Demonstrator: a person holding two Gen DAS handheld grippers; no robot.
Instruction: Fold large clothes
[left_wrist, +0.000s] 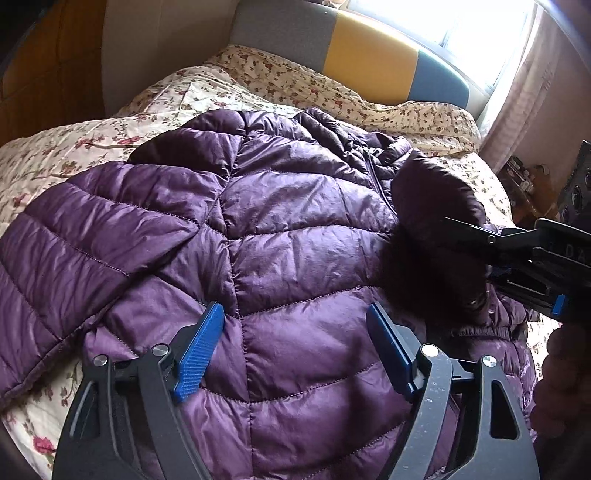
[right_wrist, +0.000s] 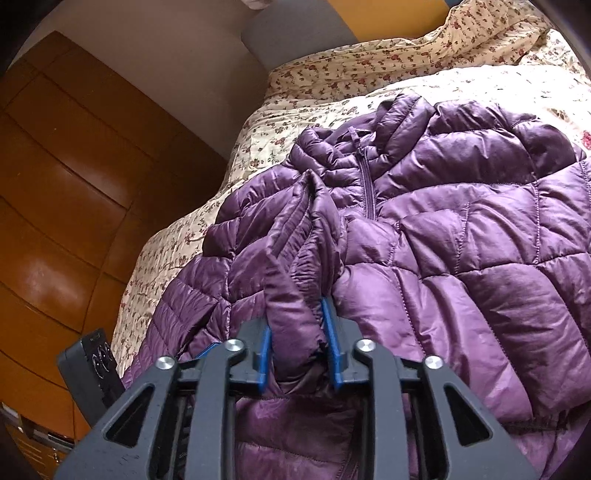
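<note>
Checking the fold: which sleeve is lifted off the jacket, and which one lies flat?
The sleeve between the right gripper fingers is lifted, bunched over the jacket front. The other sleeve lies flat, spread out toward the floral bedspread.

Floral-quilted bed (left_wrist: 177, 99), purple puffer jacket (left_wrist: 295, 229) spread on top

Left gripper (left_wrist: 295, 328) angled downward, jaws wide apart — right gripper (right_wrist: 297, 328) narrow, sleeve fold between its pads.

Glossy quilted jacket (left_wrist: 295, 221), matt floral bedspread (left_wrist: 92, 140)
</note>
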